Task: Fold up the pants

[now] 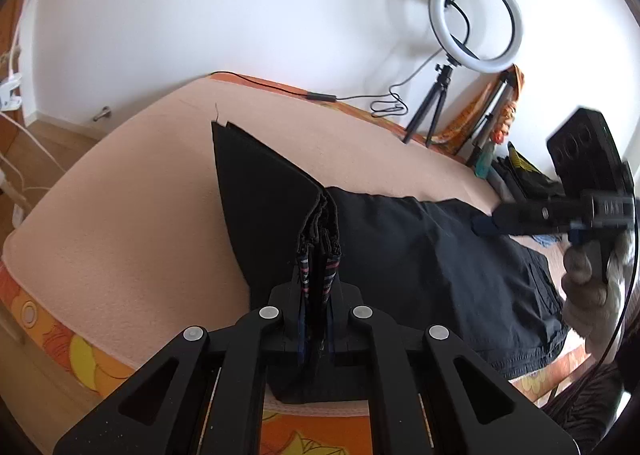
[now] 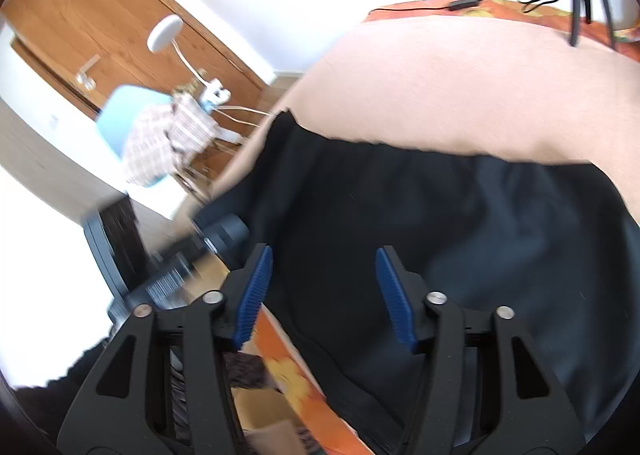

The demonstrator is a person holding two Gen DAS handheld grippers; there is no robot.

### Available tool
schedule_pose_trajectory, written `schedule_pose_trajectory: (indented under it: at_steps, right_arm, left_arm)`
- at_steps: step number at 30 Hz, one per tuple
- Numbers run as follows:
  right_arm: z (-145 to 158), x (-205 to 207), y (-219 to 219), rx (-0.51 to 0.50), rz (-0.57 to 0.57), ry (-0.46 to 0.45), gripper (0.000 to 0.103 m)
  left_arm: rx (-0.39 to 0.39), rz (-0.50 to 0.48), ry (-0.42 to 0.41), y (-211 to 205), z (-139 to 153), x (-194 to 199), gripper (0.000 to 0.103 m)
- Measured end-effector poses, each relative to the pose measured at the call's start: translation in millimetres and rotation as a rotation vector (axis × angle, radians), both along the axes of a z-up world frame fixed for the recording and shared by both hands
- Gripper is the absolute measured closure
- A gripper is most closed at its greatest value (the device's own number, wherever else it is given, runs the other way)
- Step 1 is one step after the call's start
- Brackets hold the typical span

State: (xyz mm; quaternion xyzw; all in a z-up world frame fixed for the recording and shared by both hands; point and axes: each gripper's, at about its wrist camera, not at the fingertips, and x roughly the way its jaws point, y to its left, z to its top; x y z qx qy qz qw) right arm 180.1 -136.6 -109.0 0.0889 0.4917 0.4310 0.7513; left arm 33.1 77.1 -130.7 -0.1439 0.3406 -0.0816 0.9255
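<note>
One pair of black pants (image 1: 420,255) lay on the peach-covered bed (image 1: 120,215). The left tool (image 1: 318,295) was clamped on its bunched waistband, fingers hidden by cloth. The right tool (image 2: 324,287) hovered above, fingers apart; that view was blurred.

Left tongs' (image 1: 318,275) pads hidden by pants (image 1: 420,255)

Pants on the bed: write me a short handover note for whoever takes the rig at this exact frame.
Left gripper: jaws shut on a bunched edge of the black pants, lifting it off the peach blanket.
Right gripper: jaws open and empty, hovering over the pants; also seen at the right of the left wrist view.
Done: one end raised for a fold.
Left: lay the fold over, smooth, finish folding.
</note>
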Motion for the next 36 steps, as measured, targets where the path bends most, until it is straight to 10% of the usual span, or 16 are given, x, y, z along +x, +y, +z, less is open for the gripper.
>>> schedule_pose_trajectory:
  at_steps: [15,24,36]
  right_arm:
    - [-63,48,40,0.141,-0.07,0.293,0.036]
    - [-35,32,1,0.06,-0.162,0.071,0.093]
    - [12,-3,-92,-0.012,-0.302,-0.128,0.097]
  left_arm:
    - [-0.023,-0.147,-0.014,-50,4,1,0.098]
    - [-0.028,-0.276,-0.033,-96,16,-4,0.098]
    - [-0.05,-0.452,-0.064,-168,28,-5,0.098]
